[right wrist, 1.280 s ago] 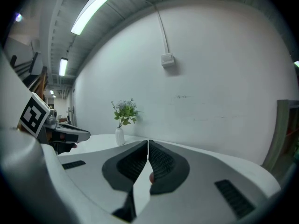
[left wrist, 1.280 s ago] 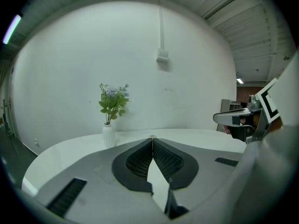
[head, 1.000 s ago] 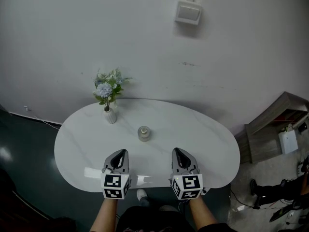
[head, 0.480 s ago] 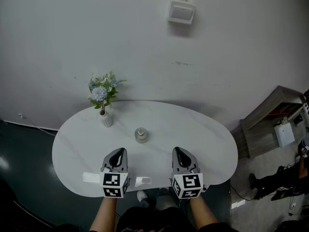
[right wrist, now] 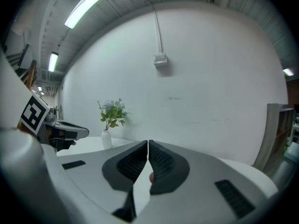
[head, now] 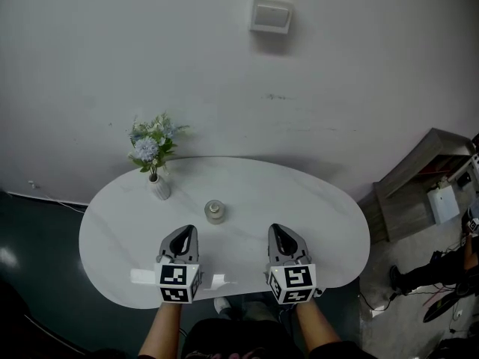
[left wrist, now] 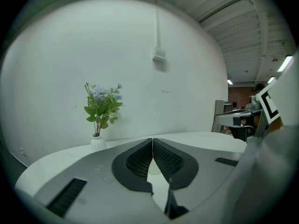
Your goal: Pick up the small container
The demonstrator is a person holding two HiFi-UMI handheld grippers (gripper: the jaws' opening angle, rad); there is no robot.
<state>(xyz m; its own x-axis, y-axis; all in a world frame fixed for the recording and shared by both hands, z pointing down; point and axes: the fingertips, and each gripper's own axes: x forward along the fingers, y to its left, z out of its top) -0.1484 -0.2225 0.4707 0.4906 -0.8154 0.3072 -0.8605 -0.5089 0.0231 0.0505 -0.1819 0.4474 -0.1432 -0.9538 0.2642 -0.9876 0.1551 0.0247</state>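
Container (head: 215, 211) well ahead: open left gripper (head: 185, 235) (closed and empty, like right gripper (head: 277, 232)), reach forward, straddle squarely.

I see a white, faintly marbled bench (head: 299, 215) carrying a dull grey small container (head: 215, 211) and a white ribbed vase (head: 159, 188) of pale blue flowers (head: 150, 144) with green leaves. My left tool (head: 184, 232) and right tool (head: 278, 230) are grey, each bearing black-and-white square markers.

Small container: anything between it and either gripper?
Nothing visible. Only bare table lies between the small container and the left gripper and right gripper. The vase stands off to the left, clear of both paths.
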